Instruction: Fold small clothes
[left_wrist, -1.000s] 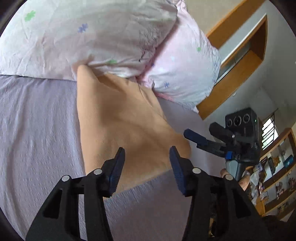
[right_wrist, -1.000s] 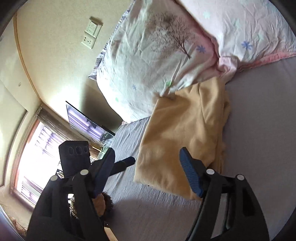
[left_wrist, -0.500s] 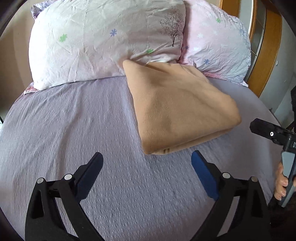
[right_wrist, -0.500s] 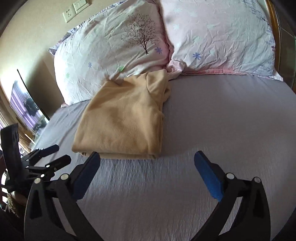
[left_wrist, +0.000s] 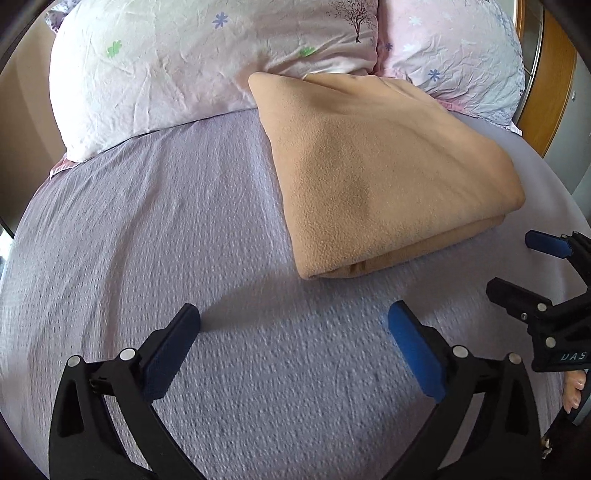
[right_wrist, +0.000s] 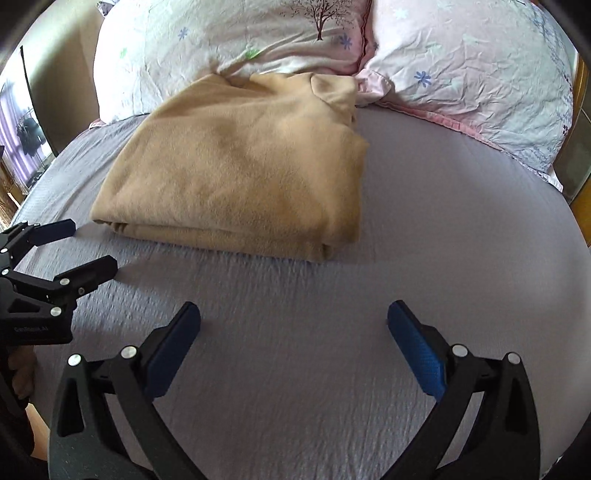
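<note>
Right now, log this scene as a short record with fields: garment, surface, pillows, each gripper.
garment: tan fleece garment, folded into a flat stack, far edge against the pillows
surface: lilac bedsheet
pillows: two floral pillows side by side at the head of the bed
left gripper: open, empty, short of the garment
right gripper: open, empty, short of the garment

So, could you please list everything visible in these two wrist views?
folded fleece garment: one, tan, on the bed sheet, far edge against the pillows.
pillows: two, pale pink with flower and tree prints, side by side at the head.
bed sheet: one, lilac, covering the mattress.
wooden frame: one, orange-brown, right of the pillows.
screen: one, dark-framed, far left.
left gripper: black, blue pads, open, empty.
right gripper: black, blue pads, open, empty.
</note>
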